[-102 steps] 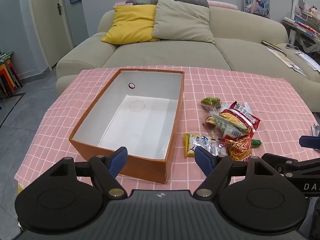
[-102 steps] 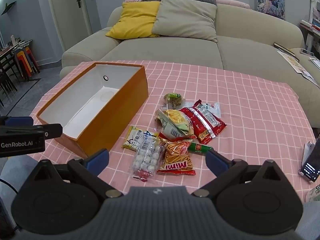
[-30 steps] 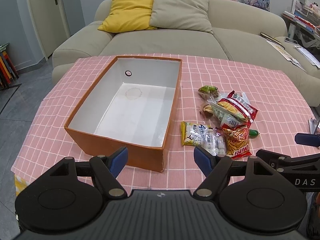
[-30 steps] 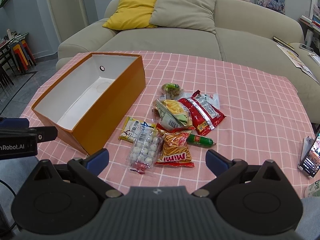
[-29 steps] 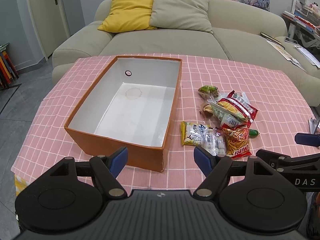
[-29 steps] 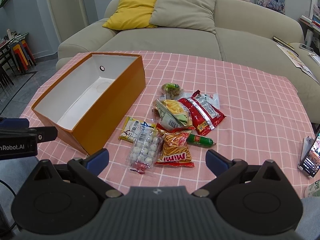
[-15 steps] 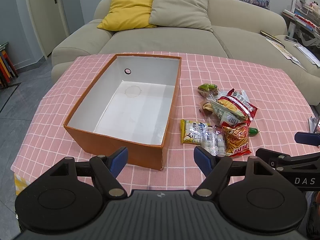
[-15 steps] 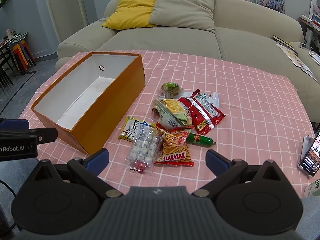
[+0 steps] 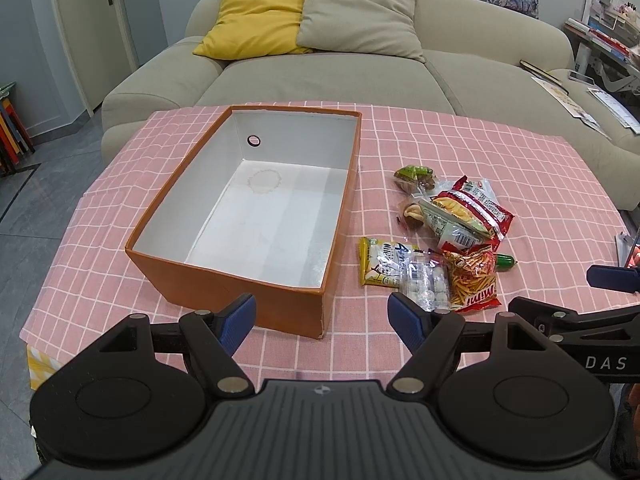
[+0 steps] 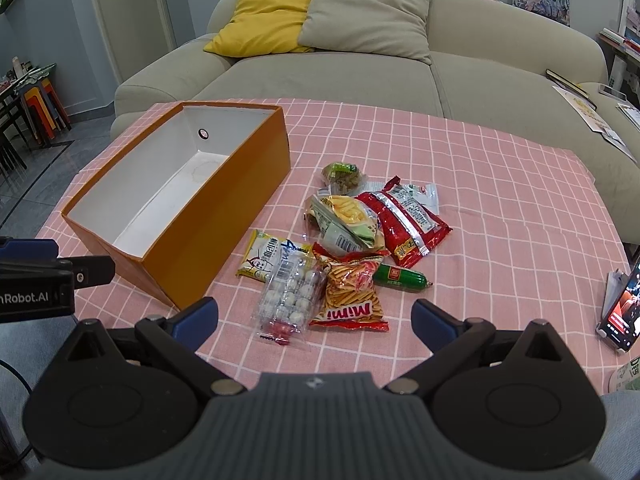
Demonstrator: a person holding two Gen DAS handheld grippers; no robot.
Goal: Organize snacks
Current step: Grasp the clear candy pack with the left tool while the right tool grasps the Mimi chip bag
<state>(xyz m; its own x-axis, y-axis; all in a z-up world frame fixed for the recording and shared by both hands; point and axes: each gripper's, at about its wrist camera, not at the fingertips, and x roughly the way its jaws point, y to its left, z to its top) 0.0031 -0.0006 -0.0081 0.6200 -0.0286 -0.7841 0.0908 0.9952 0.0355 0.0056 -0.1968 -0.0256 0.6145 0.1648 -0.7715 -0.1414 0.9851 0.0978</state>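
The desk point(image 10: 500, 184), under a pink checked cloth, carried an orange box point(image 10: 224, 216) with a bare white inside, and just to its right lay the heap of snacks, none of them yet in the box. The left hand-held gripper point(image 9: 322, 318) hung above the box's near wall with its jaws spread wide and nothing between them; the right hand-held gripper point(image 10: 316, 318) hung above the near edge of the heap, likewise wide and empty. The step in hand seemed to be the first pick, and it would go best from the near, top layer: the clear bag of white candies point(image 10: 290, 294) and the orange stick-snack bag point(image 10: 352, 290) overlapped, so a pinch on a free crimped edge would likely lift one without dragging its neighbour. The slick red packet point(image 10: 404, 220) and the yellow-and-green packet point(image 10: 346, 220) behind might slip from a shallow hold. The small green sausage point(image 10: 400, 276) could roll. The orange bag read "Mimi"; the left tool showed "nRobot.AI", the right "DAS"; print on the yellow packet point(image 10: 268, 258) was too small to make out.
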